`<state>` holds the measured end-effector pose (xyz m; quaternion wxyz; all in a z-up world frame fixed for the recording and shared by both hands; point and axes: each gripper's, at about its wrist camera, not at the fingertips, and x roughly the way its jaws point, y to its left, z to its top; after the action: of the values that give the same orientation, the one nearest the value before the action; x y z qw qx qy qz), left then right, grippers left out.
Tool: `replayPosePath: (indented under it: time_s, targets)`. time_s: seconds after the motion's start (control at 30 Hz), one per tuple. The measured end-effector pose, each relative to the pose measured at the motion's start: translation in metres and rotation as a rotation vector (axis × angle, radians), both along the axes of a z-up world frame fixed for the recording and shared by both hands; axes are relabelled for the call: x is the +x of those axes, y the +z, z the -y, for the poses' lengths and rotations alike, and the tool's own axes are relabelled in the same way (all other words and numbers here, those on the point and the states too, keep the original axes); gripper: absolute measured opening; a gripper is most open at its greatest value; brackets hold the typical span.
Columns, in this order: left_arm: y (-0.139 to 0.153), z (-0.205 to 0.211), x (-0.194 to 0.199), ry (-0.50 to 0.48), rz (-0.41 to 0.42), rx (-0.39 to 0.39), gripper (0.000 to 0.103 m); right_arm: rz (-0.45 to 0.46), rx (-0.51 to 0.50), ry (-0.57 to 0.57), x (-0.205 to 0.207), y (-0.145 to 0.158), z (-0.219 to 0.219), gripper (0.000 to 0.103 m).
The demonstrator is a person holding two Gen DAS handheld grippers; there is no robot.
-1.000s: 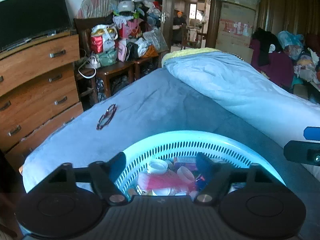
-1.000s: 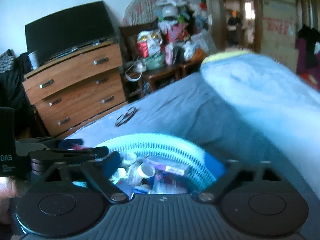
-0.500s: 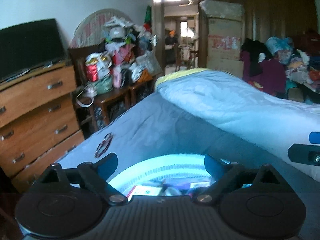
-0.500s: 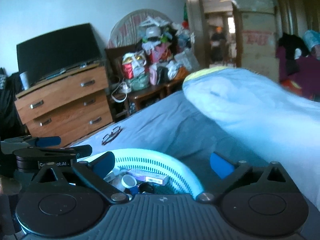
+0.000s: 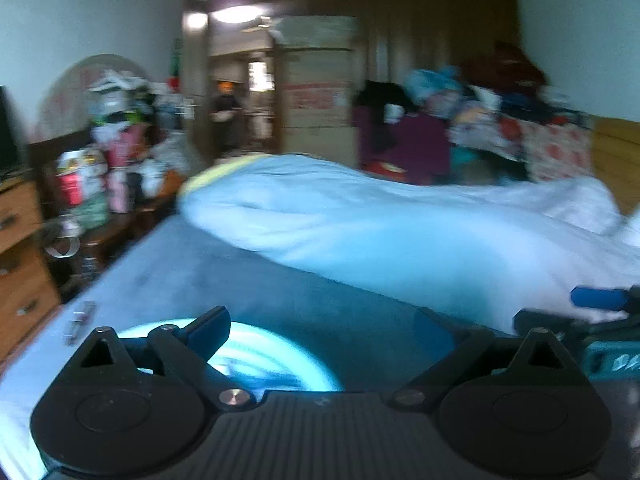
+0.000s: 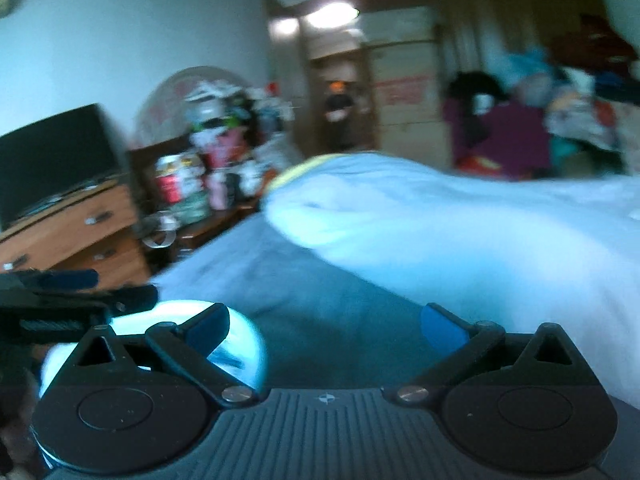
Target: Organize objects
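A light blue plastic basket (image 5: pixel 276 364) sits on the bed at the lower left of the left wrist view, and its rim also shows in the right wrist view (image 6: pixel 244 344). Both views are blurred, and the basket's contents are hidden. My left gripper (image 5: pixel 324 332) is open and empty above the basket's far right edge. My right gripper (image 6: pixel 324 328) is open and empty, to the right of the basket. The eyeglasses (image 5: pixel 78 322) lie as a faint smear on the sheet at left.
A grey-blue bed sheet (image 5: pixel 304 296) stretches ahead, with a rolled light blue duvet (image 5: pixel 400 232) across it. A wooden dresser (image 6: pixel 76 232) and a cluttered table (image 6: pixel 208 184) stand at left. Piled clothes (image 5: pixel 460 128) stand behind the bed. A doorway (image 6: pixel 340 116) is at the back.
Both grippers have lifted and tilted up and to the right. The basket has slid down and left in both views, and its contents have dropped out of sight.
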<state>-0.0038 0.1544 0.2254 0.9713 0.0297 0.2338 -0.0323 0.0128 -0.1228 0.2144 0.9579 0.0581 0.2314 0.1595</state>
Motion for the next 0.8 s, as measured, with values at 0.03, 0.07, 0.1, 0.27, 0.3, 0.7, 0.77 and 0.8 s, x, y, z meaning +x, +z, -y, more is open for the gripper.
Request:
replayPosePath:
  time_s: [0.03, 0.07, 0.1, 0.27, 0.3, 0.7, 0.77, 0.8]
  targets:
    - [-0.005, 0.018, -0.001, -0.03, -0.011, -0.001, 0.1, -0.013, -0.008, -0.032, -0.005, -0.009, 0.014, 0.103]
    - [-0.01, 0.032, -0.002, -0.053, -0.021, -0.002, 0.1, -0.03, -0.019, -0.078, -0.012, -0.021, 0.032, 0.103]
    - [-0.019, 0.049, -0.004, -0.08, -0.034, 0.002, 0.1, -0.047, -0.027, -0.113, -0.018, -0.032, 0.045, 0.103]
    - [-0.074, 0.122, -0.01, -0.175, -0.146, 0.025, 0.101, -0.169, -0.099, -0.261, -0.049, -0.104, 0.105, 0.103]
    - [-0.089, 0.135, -0.01, -0.192, -0.182, 0.033, 0.101, -0.198, -0.11, -0.282, -0.053, -0.119, 0.112, 0.103]
    - [-0.249, 0.164, 0.031, -0.037, -0.502, 0.118, 0.1, -0.409, -0.194, -0.382, -0.06, -0.226, 0.12, 0.103]
    - [-0.263, 0.162, 0.037, -0.021, -0.554, 0.115, 0.103, -0.394, -0.18, -0.394, -0.063, -0.228, 0.118, 0.103]
    - [-0.265, 0.161, 0.036, -0.02, -0.548, 0.098, 0.103, -0.395, -0.168, -0.4, -0.064, -0.229, 0.117, 0.103]
